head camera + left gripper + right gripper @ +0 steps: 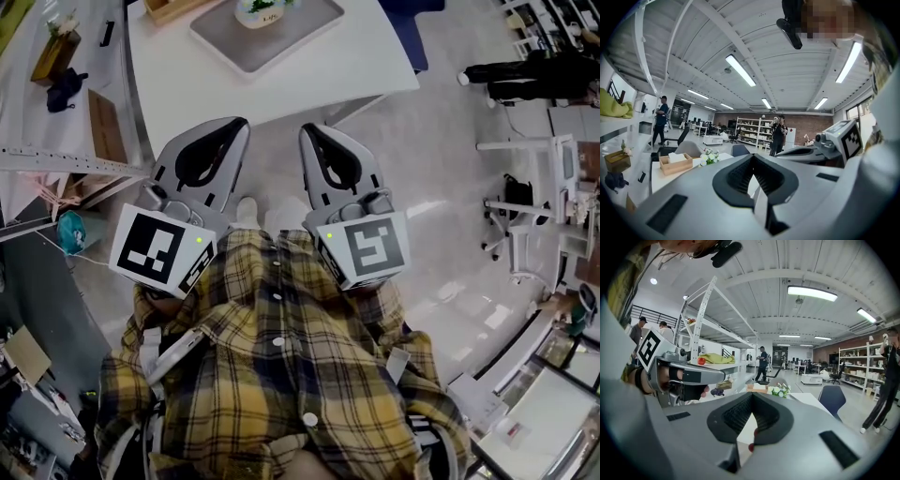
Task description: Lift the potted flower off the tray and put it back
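The potted flower, white blooms in a pale pot, stands on a grey tray on the white table at the top of the head view. My left gripper and right gripper are held side by side in front of the person's checked shirt, short of the table's near edge. Both have their jaws shut with nothing between them. In the left gripper view the flower shows small beyond the shut left gripper. The right gripper view shows the flower past the right gripper.
A wooden tissue box sits on the table left of the tray. A metal shelf rack runs along the left. A blue chair stands at the table's far right side. Several people stand farther off in the room.
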Available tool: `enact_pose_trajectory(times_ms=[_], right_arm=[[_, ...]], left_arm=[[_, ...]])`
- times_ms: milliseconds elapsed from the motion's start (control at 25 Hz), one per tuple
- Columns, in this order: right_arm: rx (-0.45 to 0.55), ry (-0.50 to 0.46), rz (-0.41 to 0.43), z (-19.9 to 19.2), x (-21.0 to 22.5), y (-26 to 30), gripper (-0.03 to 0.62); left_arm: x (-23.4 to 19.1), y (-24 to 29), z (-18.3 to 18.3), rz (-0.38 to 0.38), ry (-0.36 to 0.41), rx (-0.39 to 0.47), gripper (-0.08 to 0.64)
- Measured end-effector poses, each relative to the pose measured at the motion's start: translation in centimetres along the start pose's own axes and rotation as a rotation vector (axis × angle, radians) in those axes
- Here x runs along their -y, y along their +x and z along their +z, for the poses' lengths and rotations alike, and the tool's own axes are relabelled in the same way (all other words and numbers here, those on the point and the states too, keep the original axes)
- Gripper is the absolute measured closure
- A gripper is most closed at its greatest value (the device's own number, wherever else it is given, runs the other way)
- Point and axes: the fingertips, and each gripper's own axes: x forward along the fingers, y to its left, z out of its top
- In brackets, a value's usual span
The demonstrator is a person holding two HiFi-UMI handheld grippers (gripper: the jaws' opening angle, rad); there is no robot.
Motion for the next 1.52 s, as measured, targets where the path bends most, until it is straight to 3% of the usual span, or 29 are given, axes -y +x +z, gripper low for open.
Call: enact_pose_trajectory(times_ms=[240,640,1200,1520], right_arm=[[-0.013,0.013,-0.01,-0.4,1.7,2.2,0.594],[0.016,-0.023,0.066,0.4,8.5,8.2,0.594],[0.0,-0.069,0.311,2.6,18.7,21.5,0.594],[-0.03,-0.087,0.476,2.7,21.9,25.7,0.594]], left_arm=[[-1.9,1.6,0.1,0.002,-0.003,0.005,0.552],[-5.8,8.2,2.2,0.104,0.011,0.045,0.552],[-14.4,20.2,5.1,0.332,-0.04,0.072,0.552],[-16.8,23.5,5.4,0.502,-0.077,0.049,0.552]])
